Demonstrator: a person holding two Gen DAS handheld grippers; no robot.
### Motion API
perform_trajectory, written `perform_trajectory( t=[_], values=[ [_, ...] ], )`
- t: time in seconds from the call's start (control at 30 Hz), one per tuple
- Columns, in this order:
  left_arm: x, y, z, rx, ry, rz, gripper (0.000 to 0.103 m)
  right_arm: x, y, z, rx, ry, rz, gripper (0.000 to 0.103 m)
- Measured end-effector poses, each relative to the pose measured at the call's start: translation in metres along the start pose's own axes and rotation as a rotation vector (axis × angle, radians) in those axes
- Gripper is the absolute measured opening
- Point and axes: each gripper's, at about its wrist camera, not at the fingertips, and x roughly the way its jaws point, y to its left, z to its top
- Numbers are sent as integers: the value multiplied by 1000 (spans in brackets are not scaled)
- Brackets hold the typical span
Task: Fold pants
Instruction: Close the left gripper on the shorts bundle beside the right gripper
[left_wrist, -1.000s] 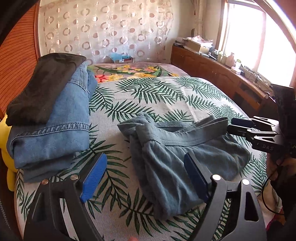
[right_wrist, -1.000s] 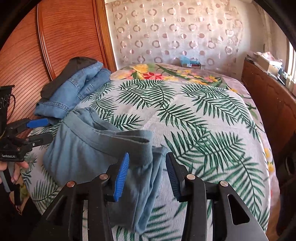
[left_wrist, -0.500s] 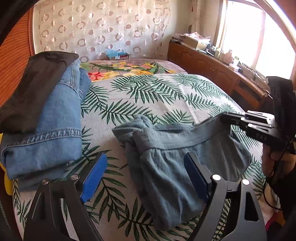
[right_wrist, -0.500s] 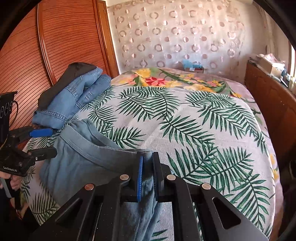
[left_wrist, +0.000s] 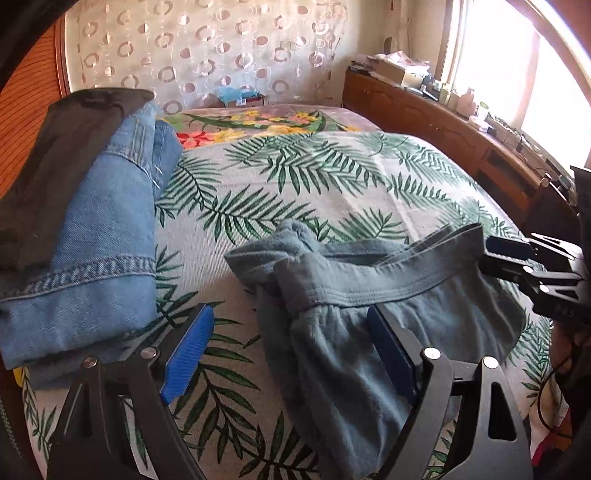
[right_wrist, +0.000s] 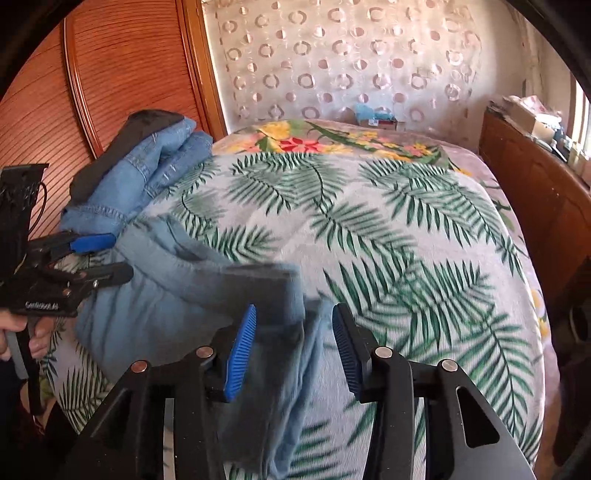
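Observation:
Grey-blue pants (left_wrist: 351, 295) lie crumpled on the palm-leaf bedspread (left_wrist: 295, 184), waistband stretched across the middle. My left gripper (left_wrist: 291, 350) hangs wide open just above their left part, with cloth lying between its blue pads untouched. In the right wrist view the pants (right_wrist: 166, 295) run from the left to my right gripper (right_wrist: 293, 347). Its jaws are opening; the waistband end sits loose between the pads, with a gap on each side. Each gripper shows in the other's view: the right gripper (left_wrist: 487, 256) at the waistband's right end, the left gripper (right_wrist: 118, 258) at the left, held by a hand.
Folded blue jeans (left_wrist: 92, 240) with a dark garment (left_wrist: 55, 166) on top sit at the bed's left side, against a wooden panel (right_wrist: 129, 74). A long wooden cabinet (left_wrist: 443, 122) with clutter runs along the right under the window. A tissue box (left_wrist: 240, 96) stands at the far wall.
The right gripper closed on the waistband end half a second ago and has now opened again, letting it go. The left gripper has edged closer to the pants, still open.

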Motion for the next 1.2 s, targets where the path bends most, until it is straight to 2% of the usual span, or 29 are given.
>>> perform_trajectory(
  t=[0.27,0.43,0.9,1.03,1.2],
  values=[
    [16,2,-5,-16,47,-17,86,8,-4,-5,25,40,-10,45],
    [16,-1,-9,1,17,-10,87,6,-5,-6,23,27,-13,45],
    [14,3,-5,0,33,-41,87,8,-4,-10,35,9,-7,46],
    [9,7,-1,-2,10,-69,69,8,-2,-10,22,16,-17,46],
    [8,14,5,-37,5,-102,56,8,-2,-8,26,21,-16,46]
  ],
)
